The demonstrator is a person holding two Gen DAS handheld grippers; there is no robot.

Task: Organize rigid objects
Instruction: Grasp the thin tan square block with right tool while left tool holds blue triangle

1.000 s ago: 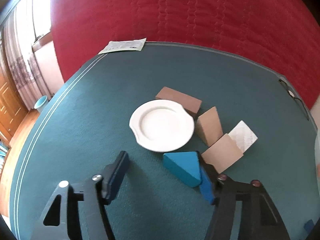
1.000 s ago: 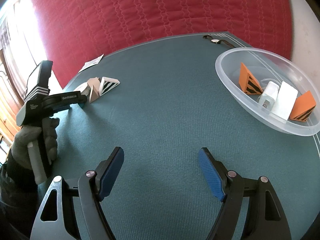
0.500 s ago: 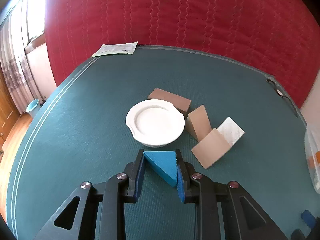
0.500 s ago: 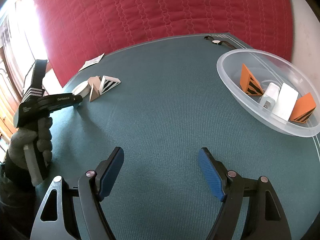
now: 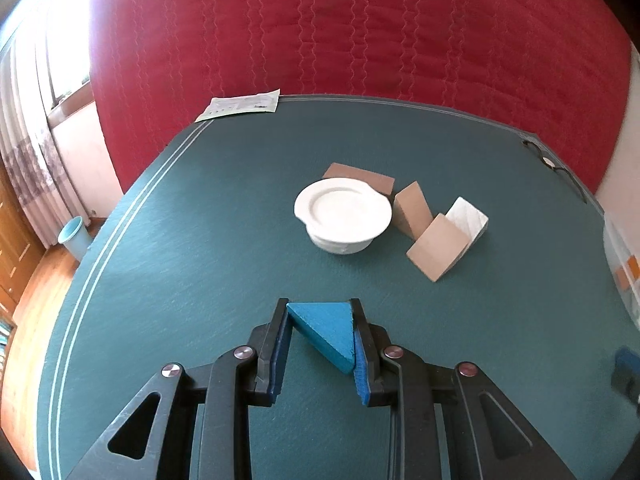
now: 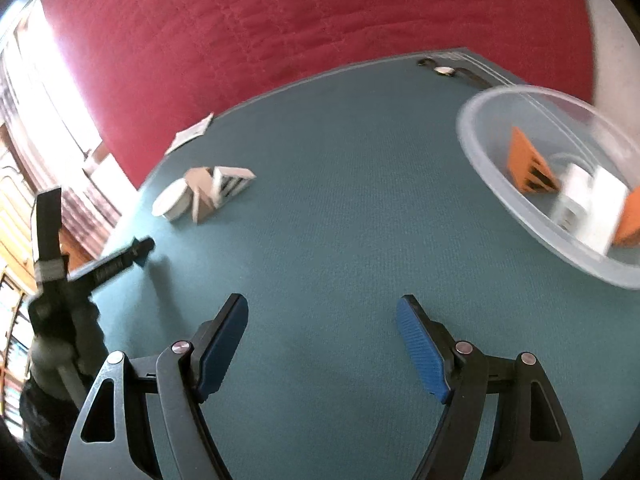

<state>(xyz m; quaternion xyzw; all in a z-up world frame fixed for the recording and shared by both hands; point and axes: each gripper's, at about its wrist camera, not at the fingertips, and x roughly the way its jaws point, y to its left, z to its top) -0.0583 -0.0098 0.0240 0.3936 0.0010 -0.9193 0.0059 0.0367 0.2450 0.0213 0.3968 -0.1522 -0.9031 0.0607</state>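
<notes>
Blue wedge [image 5: 326, 330]: triangular, matte, seen at lower centre of the left wrist view.
Left gripper [image 5: 320, 334]: clamped on the wedge.
Right gripper [image 6: 322, 344]: held wide, nothing between.
Clear bowl [image 6: 500, 184]: blurred, cut off at right edge.

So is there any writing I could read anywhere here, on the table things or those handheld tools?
No text reads clearly.
Paper sheet at the table's far edge: printed, too small to read.
Left tool, seen from the right wrist camera: pale lettering along its arm, blurred beyond reading.
Orange wedges in the clear bowl: black stripes only, no words.
Blue wedge: no markings.
</notes>
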